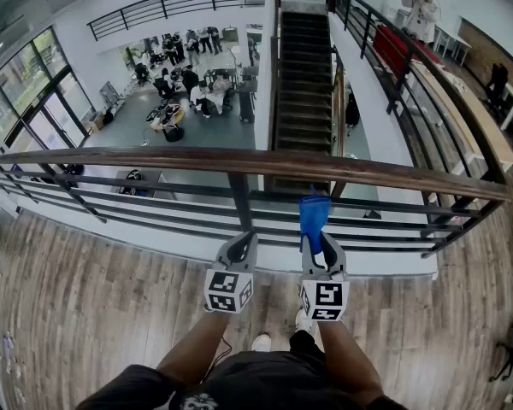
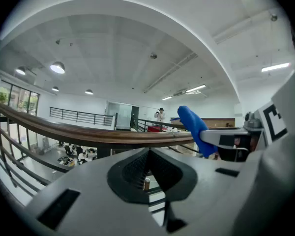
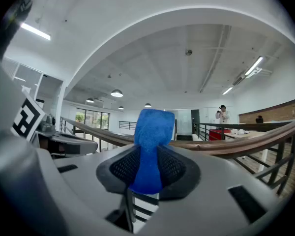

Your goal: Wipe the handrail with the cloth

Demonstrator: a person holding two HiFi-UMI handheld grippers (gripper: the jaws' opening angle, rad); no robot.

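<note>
Pinching the blue cloth [image 1: 314, 214] between its jaws, the right gripper [image 1: 319, 244] held it upright just short of the wooden handrail [image 1: 197, 158] ahead; the left gripper [image 1: 238, 248], beside it, was closed and empty.

I stood on a wood-floored upper gallery [image 1: 85, 314] of what seemed an office atrium: brown wooden handrail [image 1: 239, 162], long dark staircase [image 1: 303, 84], people [image 1: 188, 88] gathered far below.
</note>
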